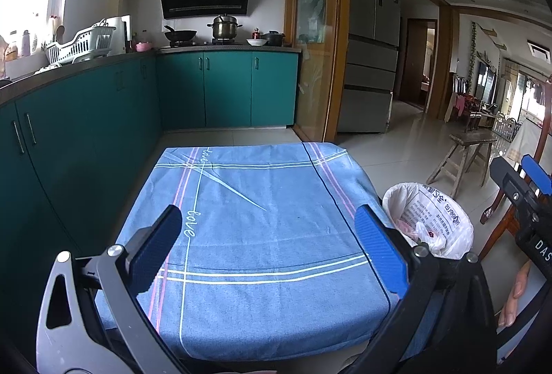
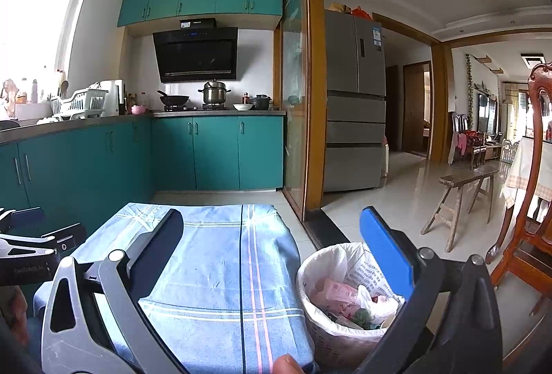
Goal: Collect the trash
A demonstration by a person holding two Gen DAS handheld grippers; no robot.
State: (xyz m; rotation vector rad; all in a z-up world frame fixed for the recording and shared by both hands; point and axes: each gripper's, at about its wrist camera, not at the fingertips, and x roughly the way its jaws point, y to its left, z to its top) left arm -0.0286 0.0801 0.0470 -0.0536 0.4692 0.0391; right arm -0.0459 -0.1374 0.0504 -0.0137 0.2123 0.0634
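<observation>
Legible writing: "love" in white script on the blue cloth (image 1: 262, 236) covering the worktop (image 2: 220, 287); "DAS" on the right hand-held gripper (image 2: 272, 263) body, seen from the left wrist. Print on the bin liner is too small to read. The left hand-held gripper (image 1: 269, 246) and the right one both stand wide open, empty. The trash bin (image 2: 331, 332), holding wrappers, sits on the tiled floor (image 2: 396, 201) just beside the worktop. Teal kitchen cabinets (image 1: 224, 87) behind.

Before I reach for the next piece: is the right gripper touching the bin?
Apart. In the right wrist view the right gripper hangs open above the cloth, with nothing between its jaws; the bin sits lower down beside the cloth.
</observation>
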